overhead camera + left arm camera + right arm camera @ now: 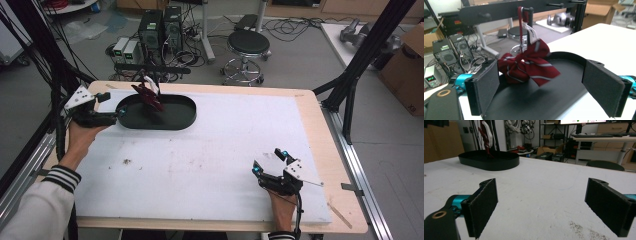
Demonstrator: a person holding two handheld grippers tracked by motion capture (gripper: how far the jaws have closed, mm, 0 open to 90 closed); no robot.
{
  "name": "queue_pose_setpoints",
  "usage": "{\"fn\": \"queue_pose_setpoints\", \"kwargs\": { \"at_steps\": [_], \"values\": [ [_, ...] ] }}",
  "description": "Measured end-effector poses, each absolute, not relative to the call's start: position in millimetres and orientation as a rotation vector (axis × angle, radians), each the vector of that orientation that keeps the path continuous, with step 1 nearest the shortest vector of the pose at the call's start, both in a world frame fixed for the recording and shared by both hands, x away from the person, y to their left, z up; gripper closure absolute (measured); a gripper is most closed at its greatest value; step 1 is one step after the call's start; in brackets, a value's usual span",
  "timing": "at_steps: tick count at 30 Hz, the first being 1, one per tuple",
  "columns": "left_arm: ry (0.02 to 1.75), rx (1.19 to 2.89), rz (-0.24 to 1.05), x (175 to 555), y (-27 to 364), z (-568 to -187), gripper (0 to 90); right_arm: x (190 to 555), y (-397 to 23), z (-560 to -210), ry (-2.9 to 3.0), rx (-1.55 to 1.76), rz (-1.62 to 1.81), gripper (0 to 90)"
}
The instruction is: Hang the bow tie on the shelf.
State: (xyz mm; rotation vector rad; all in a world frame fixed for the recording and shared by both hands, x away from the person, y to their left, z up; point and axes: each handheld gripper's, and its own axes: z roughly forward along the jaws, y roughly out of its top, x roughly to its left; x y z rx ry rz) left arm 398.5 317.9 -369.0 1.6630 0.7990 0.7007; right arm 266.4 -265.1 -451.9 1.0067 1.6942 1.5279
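A dark red bow tie with pale stripes (529,65) hangs by its strap from a peg on a black rack (524,10), above a black oval tray (175,117). In the high view the bow tie (150,95) is over the tray's left half. My left gripper (119,115) sits at the tray's left end, open, with nothing between its pads (486,87). My right gripper (270,161) is open and rests low over the white board at the near right, far from the tray (499,163). The bow tie (485,135) hangs at that view's upper left.
A white foam board (210,150) covers the wooden table (320,150). Small dark crumbs (126,161) lie on its left part. Black frame struts (360,55) rise at the right. Beyond the far edge stand a stool (247,47) and computer boxes (160,30).
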Motion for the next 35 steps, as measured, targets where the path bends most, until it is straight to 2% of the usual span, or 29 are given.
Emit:
{"fn": "queue_pose_setpoints", "kwargs": {
  "at_steps": [6, 11, 18, 25, 35],
  "values": [
    [0.786, 1.614, 0.666, 360, 326, -393, 15.0, 266, -265, -452, 1.693, 1.013, 1.530, 10.3],
    [0.739, 1.589, 0.673, 326, 317, -413, 15.0, 266, -266, -452, 1.690, 1.017, 1.532, 10.3],
    [0.720, 1.558, 0.675, 299, 306, -435, 15.0, 266, -265, -452, 1.685, 1.024, 1.536, 10.2],
    [0.747, 1.514, 0.695, 291, 307, -452, 15.0, 266, -265, -452, 1.686, 1.016, 1.532, 10.3],
    [0.743, 1.485, 0.697, 290, 309, -453, 15.2, 265, -265, -452, 1.684, 1.013, 1.529, 10.3]
  ]
}}
